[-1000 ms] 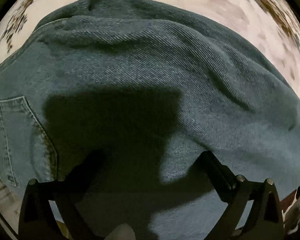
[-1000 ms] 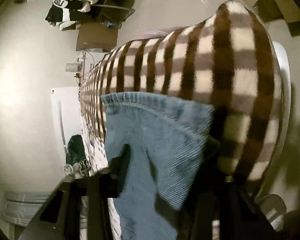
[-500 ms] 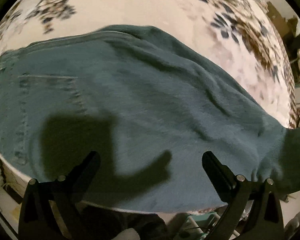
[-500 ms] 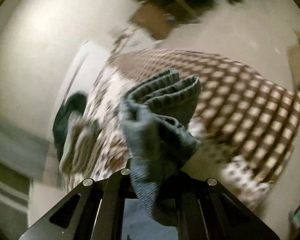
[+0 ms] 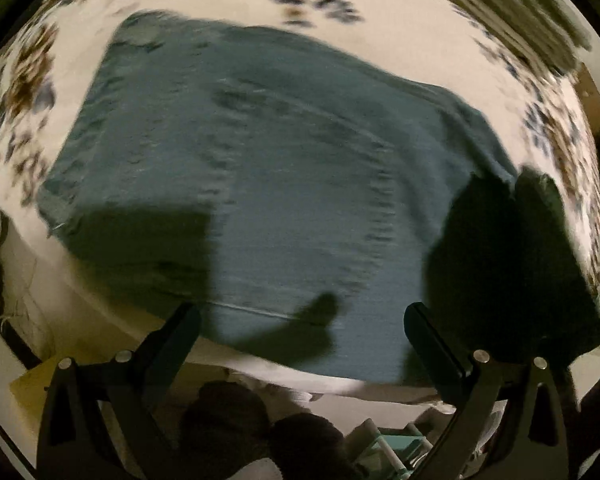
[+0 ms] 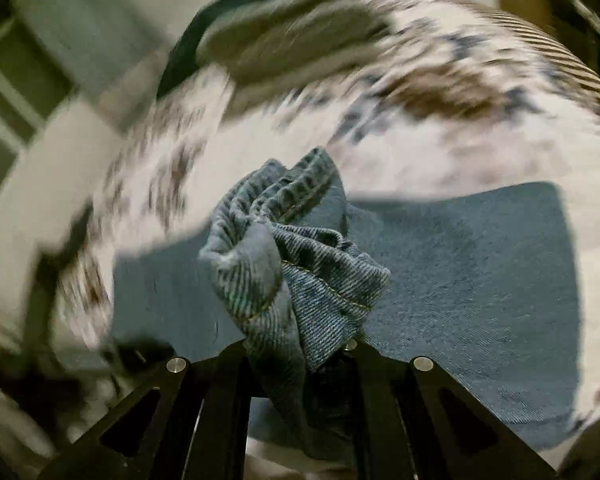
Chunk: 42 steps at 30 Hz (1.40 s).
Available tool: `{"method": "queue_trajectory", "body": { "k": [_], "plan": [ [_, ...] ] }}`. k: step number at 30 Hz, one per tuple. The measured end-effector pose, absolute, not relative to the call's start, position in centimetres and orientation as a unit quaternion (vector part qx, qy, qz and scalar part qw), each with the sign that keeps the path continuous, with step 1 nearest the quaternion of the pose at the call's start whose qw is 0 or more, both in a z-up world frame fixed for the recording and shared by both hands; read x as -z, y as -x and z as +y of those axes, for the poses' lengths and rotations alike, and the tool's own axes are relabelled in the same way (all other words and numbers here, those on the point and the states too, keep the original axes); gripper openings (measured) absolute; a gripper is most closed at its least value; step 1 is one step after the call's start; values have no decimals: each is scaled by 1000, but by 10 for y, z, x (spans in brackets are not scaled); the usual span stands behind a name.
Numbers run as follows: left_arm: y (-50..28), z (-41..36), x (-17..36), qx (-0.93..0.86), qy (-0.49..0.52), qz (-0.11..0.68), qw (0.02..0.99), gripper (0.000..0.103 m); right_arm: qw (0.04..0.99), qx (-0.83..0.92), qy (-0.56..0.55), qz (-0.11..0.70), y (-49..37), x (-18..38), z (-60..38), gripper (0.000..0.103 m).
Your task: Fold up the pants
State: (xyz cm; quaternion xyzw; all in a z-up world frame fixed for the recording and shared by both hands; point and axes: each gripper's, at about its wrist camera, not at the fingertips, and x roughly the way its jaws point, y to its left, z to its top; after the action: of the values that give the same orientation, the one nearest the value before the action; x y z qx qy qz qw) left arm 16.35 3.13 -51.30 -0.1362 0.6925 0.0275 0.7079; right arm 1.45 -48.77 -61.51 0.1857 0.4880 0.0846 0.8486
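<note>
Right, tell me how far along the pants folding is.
Done: the jeans lie spread in a flat block on the floral bedspread. In hand: the right gripper is shut on a bunched hem end of the jeans, held above the flat part; the left gripper is open and holds nothing. Left: lay that end down over the rest and smooth the fold; the blur hides how many layers exist.

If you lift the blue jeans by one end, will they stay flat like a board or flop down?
Probably flop: the jeans bunch into soft folds where the right hand-held gripper pinches them. The denim looks thick, so likely heavy. Its ribbed weave seems unlikely to slip.
</note>
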Motion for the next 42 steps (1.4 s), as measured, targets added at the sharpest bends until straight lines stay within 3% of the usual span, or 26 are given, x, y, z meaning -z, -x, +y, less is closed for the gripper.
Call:
{"method": "queue_trajectory", "body": {
  "k": [5,8,10,12,17,23,28,31,35,36,37,38,42],
  "plan": [
    [-153,72,519,-58,137,688,710,103,837,-72,-89,536,-17,656,-430,10],
    [-145,98,516,-84,146,680,714,103,809,-61,-73,580,-33,672,-411,32],
    [-138,115,515,-101,155,674,715,103,801,-87,-86,586,-34,670,-401,60],
    [-130,135,515,-118,167,672,712,103,776,-134,-129,603,-37,668,-395,67],
    [-117,168,525,-152,211,663,702,103,740,-144,-262,602,-31,653,-426,69],
    [-117,194,547,-195,319,616,693,103,706,-59,-319,630,-20,665,-466,69],
    [-119,215,556,-197,394,555,705,101,701,-41,-293,649,-20,664,-458,69],
    [-124,221,550,-190,398,515,735,89,702,-45,-277,655,-24,667,-443,69],
    [-129,216,553,-202,418,485,741,86,706,-52,-266,654,-34,666,-425,69],
    [-129,212,552,-208,417,478,745,76,706,-53,-266,654,-36,666,-422,69],
    [-126,208,549,-220,404,479,748,46,706,-53,-266,654,-38,666,-419,69],
    [-123,207,547,-222,398,478,751,39,708,-54,-263,653,-41,666,-416,69],
    [-110,202,532,-199,385,459,776,25,707,-51,-259,656,-42,667,-415,69]
  ]
}}
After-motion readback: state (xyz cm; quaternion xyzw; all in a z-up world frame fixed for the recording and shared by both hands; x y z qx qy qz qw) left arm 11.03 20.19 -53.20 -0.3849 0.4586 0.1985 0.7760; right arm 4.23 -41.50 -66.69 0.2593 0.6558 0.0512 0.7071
